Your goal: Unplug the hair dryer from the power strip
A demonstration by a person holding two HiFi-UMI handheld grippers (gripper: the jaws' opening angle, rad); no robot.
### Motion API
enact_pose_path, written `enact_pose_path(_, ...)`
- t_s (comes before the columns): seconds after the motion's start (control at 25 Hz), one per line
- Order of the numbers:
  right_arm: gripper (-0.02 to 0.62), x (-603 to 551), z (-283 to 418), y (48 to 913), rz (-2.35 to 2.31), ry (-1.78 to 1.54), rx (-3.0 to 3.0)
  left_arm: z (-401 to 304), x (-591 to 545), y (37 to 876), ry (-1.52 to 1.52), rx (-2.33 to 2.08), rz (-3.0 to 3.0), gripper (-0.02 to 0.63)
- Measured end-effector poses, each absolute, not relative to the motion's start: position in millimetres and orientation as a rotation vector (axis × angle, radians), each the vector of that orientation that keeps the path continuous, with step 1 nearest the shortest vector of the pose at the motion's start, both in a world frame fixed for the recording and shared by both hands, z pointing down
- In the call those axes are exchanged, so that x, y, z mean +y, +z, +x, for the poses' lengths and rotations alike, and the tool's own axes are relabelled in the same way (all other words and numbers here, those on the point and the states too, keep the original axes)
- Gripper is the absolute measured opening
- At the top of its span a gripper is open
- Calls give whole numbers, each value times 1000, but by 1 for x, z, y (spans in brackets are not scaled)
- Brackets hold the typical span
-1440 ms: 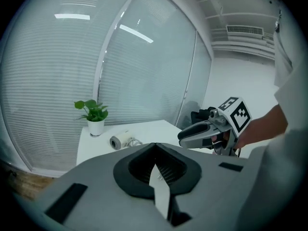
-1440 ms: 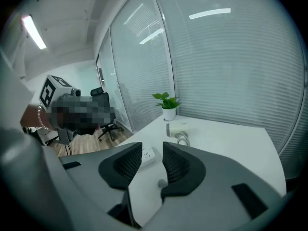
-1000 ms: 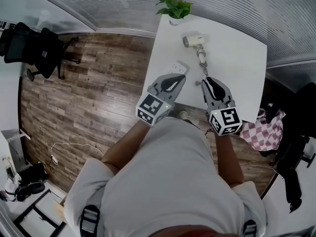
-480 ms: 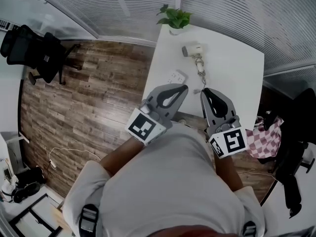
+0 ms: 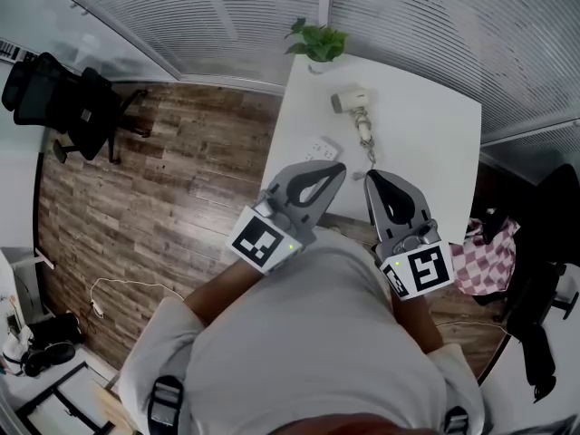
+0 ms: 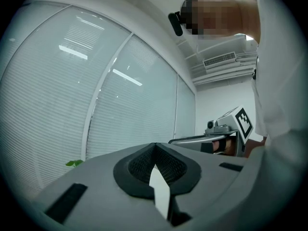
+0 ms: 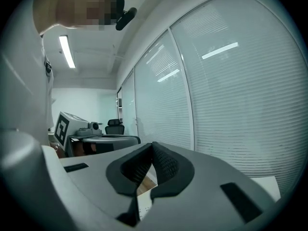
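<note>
A white hair dryer (image 5: 352, 101) lies on the white table (image 5: 426, 143), and its cord (image 5: 367, 140) runs toward the near edge. The white power strip (image 5: 319, 147) lies to the cord's left; whether the plug sits in it I cannot tell. My left gripper (image 5: 339, 166) (image 6: 154, 145) is shut and empty, held level above the table's near edge. Beside it, my right gripper (image 5: 370, 176) (image 7: 153, 145) has just closed its jaws, with nothing between them. Each gripper view looks at the window blinds and shows the other gripper alongside.
A potted plant (image 5: 317, 39) stands at the table's far edge, against the blinds (image 5: 408, 25). Wood floor (image 5: 163, 170) with black office chairs (image 5: 63, 84) lies to the left. A checked cloth (image 5: 485, 243) and dark chair sit at the right.
Both grippers have risen from the table toward the head camera and look larger. The right gripper's tips have left the cord's near end.
</note>
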State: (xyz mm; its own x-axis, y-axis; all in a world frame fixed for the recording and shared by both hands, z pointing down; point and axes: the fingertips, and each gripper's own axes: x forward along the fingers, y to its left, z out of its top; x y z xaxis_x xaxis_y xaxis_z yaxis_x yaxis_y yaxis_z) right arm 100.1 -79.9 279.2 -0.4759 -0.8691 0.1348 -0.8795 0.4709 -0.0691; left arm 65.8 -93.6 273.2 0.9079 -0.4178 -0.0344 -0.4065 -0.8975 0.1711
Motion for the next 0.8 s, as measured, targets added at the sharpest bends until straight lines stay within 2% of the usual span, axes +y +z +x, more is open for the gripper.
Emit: enact_pose_path(0.8,32,-83,98,277,1563,180,-2615,67,-96,274,-104,-640,2898,29)
